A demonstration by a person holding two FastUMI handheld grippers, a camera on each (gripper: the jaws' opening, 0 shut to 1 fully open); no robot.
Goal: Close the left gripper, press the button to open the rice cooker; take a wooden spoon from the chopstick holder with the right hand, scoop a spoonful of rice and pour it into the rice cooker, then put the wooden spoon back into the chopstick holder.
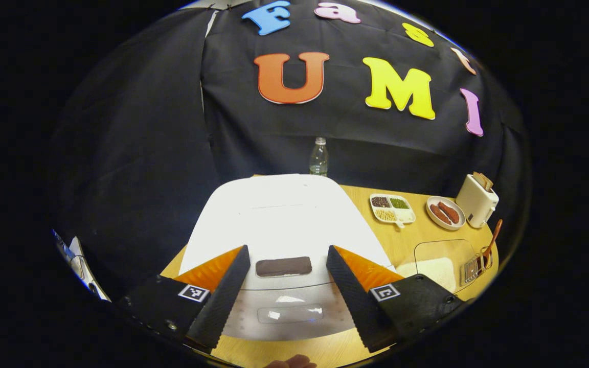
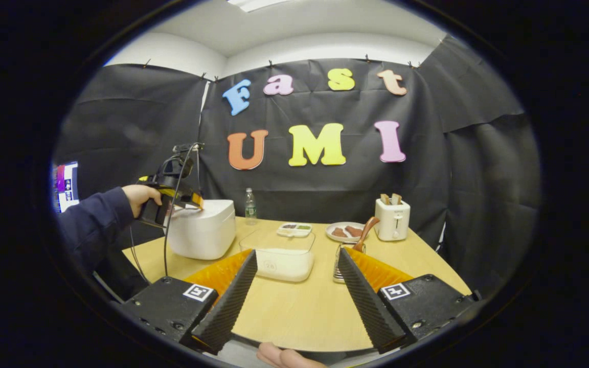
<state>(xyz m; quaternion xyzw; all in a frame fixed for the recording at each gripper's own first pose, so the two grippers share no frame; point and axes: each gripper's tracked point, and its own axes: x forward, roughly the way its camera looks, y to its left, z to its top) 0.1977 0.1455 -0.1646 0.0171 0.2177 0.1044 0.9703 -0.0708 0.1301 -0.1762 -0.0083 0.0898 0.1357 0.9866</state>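
Note:
The white rice cooker (image 1: 284, 214) stands closed right below my left gripper (image 1: 288, 251), which is open. Its fingers straddle the dark button (image 1: 283, 266) at the lid's front and hover above it. In the right gripper view a hand holds that left gripper (image 2: 192, 201) over the cooker (image 2: 202, 230). My right gripper (image 2: 298, 253) is open, holds nothing, and hangs above the table's near side. Beyond it stand a clear rice container (image 2: 281, 258) and a wire chopstick holder (image 2: 339, 263) with the wooden spoon (image 2: 366, 231) leaning in it.
On the wooden table (image 2: 299, 306), behind the container, are a divided dish (image 2: 294, 229), a plate of sausages (image 2: 343, 231), a white toaster (image 2: 392, 219) and a water bottle (image 2: 250, 204). A sleeved arm (image 2: 90, 220) reaches in from the left.

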